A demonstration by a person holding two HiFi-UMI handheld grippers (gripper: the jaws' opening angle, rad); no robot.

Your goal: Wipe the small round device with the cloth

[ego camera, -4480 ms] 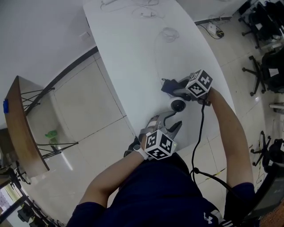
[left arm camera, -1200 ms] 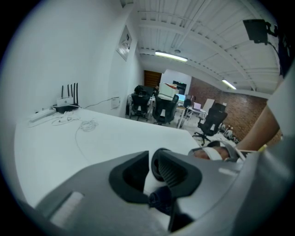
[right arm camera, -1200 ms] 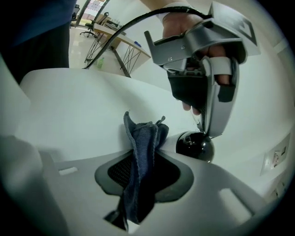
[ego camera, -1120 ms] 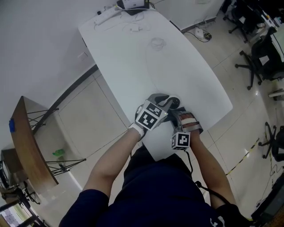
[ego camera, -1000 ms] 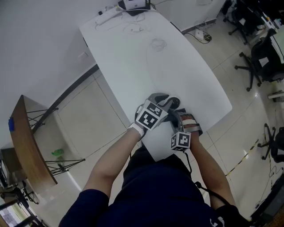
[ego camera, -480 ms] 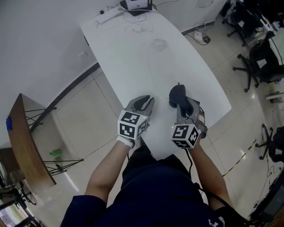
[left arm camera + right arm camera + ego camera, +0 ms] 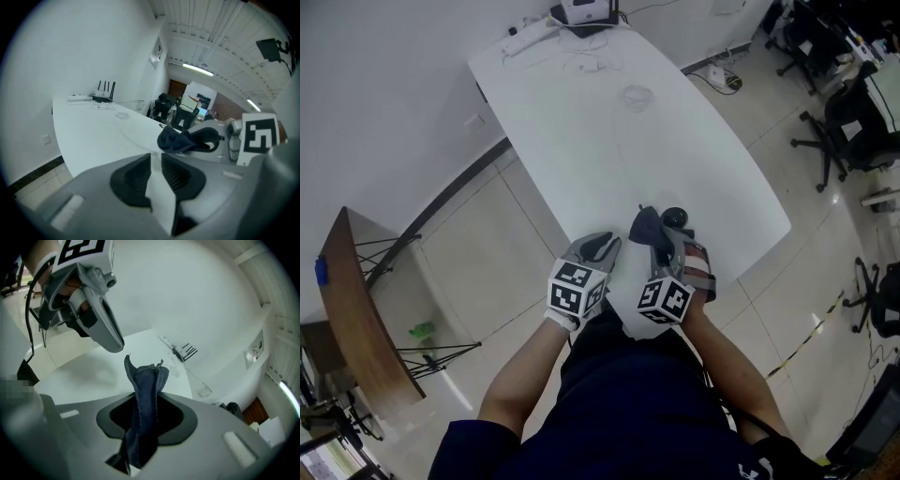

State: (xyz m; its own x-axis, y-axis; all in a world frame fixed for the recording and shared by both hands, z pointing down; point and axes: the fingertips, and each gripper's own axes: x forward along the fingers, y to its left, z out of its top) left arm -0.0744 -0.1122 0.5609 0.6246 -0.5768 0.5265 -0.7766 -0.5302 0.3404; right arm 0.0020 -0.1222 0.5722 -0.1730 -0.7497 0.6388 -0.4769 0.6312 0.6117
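Cloth (image 7: 644, 225) is pinched in the right gripper (image 7: 660, 244), bunched tip poking out past the jaws. The small round device (image 7: 676, 217) sits on the table (image 7: 581, 122) near its right edge, just beyond and right of that tip, so right's way closer. Meanwhile the left gripper (image 7: 602, 247) is empty, jaws a narrow slit, off to the device's left.

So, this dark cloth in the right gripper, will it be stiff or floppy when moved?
Probably floppy: the cloth bunches into soft folds where the right gripper pinches it. Likely light: its short free end sticks out without drooping. Its fuzzy surface probably grips rather than slides.
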